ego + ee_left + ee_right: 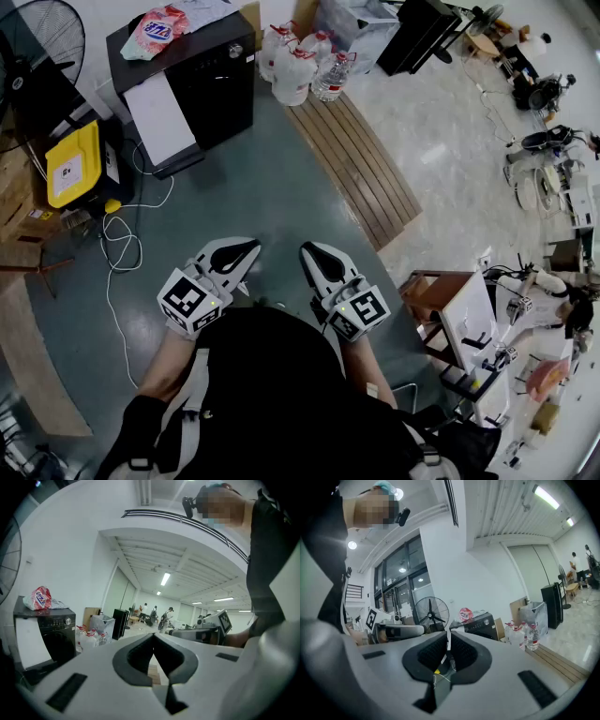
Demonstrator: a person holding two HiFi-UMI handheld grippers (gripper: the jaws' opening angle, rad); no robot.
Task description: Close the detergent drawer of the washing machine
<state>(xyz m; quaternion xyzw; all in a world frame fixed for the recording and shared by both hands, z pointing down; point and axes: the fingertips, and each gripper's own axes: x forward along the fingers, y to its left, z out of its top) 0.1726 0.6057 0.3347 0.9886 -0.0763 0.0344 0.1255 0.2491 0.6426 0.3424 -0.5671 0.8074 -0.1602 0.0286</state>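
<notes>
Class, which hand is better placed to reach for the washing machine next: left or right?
Left, probably: the washing machine stands ahead to the left, nearer the left tool than the right tool. Neither is close to it.

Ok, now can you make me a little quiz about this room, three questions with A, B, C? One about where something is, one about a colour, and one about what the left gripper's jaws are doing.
1. Where is the red-and-white bag?
A. on top of the washing machine
B. under it
C. inside it

2. What colour is the box on the floor left of the washing machine?
A. blue
B. yellow
C. green

3. How are the jaws of the left gripper?
A. wide open
B. clamped on the bag
C. shut, with nothing between

Answers:
1 A: the bag lies on the machine's black top.
2 B: its lid is bright yellow with a white label.
3 C: the left gripper view shows the pads meeting, with nothing held.
</notes>
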